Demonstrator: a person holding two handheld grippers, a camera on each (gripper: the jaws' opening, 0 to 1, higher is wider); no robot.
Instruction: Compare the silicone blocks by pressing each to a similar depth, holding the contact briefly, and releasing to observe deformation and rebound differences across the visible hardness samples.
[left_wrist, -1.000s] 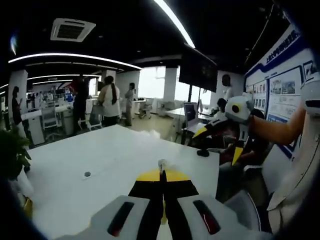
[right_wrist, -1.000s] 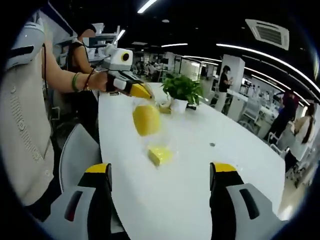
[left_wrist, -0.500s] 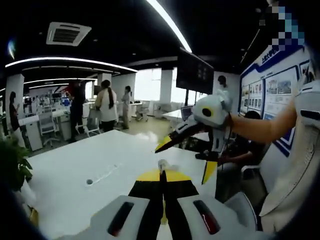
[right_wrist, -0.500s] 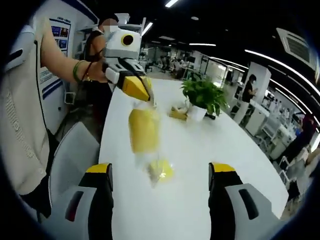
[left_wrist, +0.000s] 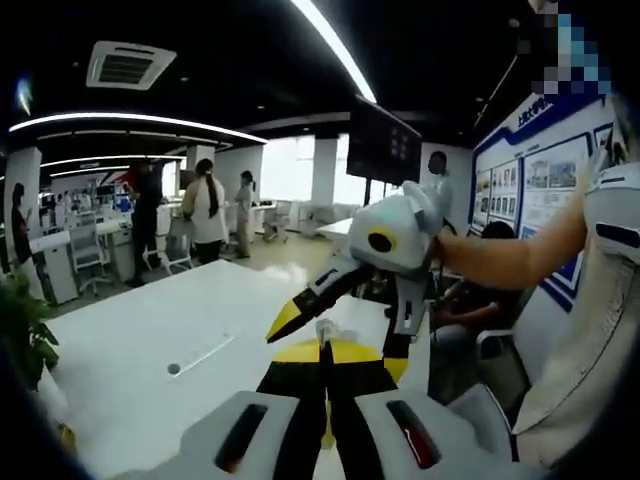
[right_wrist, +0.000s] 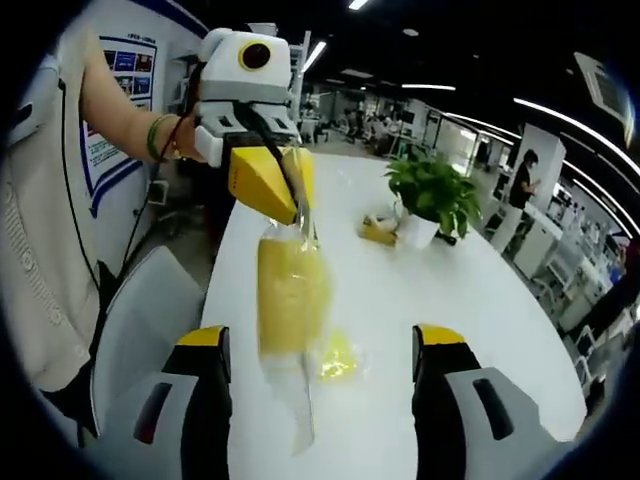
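Tabletop, long, white and glossy (right_wrist: 470, 300), bears a small yellow silicone block in clear wrap (right_wrist: 338, 357). Above it the left gripper (right_wrist: 290, 190), jaws pinched on a clear plastic bag holding a yellow block (right_wrist: 290, 295), dangles it. Right gripper (right_wrist: 320, 375) is spread wide, empty. Unpacking seems underway; next, probably lower the bag onto the table.

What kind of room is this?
Probably a big open office: a long white table, desks and chairs further back, a wall screen, and long ceiling lights.
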